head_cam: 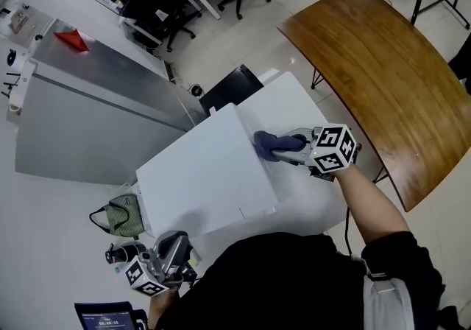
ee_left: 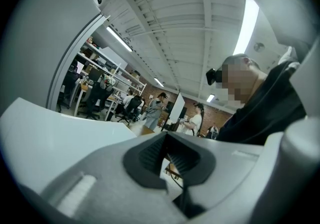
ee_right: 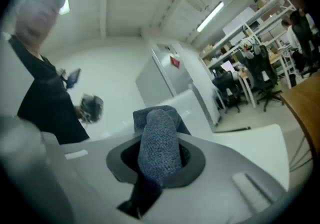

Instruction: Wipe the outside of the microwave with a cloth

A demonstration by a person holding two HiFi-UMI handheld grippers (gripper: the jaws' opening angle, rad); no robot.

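Two claws show in the head view, well apart from each other. The right claw (head_cam: 302,149) is clenched on a dark blue cloth (head_cam: 274,144), and its own view shows the rolled, nubbly fabric filling the gap between the black pads and sticking out past them. The cloth lies on the flat white top of the microwave (head_cam: 202,174), at that top's right edge, roughly halfway between its far and near corners. The microwave stands on a white tabletop (head_cam: 294,104), which shows bare to the right and beyond it. The left claw (head_cam: 175,244) hangs low at the near left, off the microwave's near left corner and close to the person's dark top; it is released, its jaws a little apart with nothing between them, and its view points up at the ceiling lights. A green bag (head_cam: 124,216) sits on the floor just left of the microwave, a grey cabinet (head_cam: 88,115) lies further left, and a brown wooden table (head_cam: 375,63) stands to the far right.
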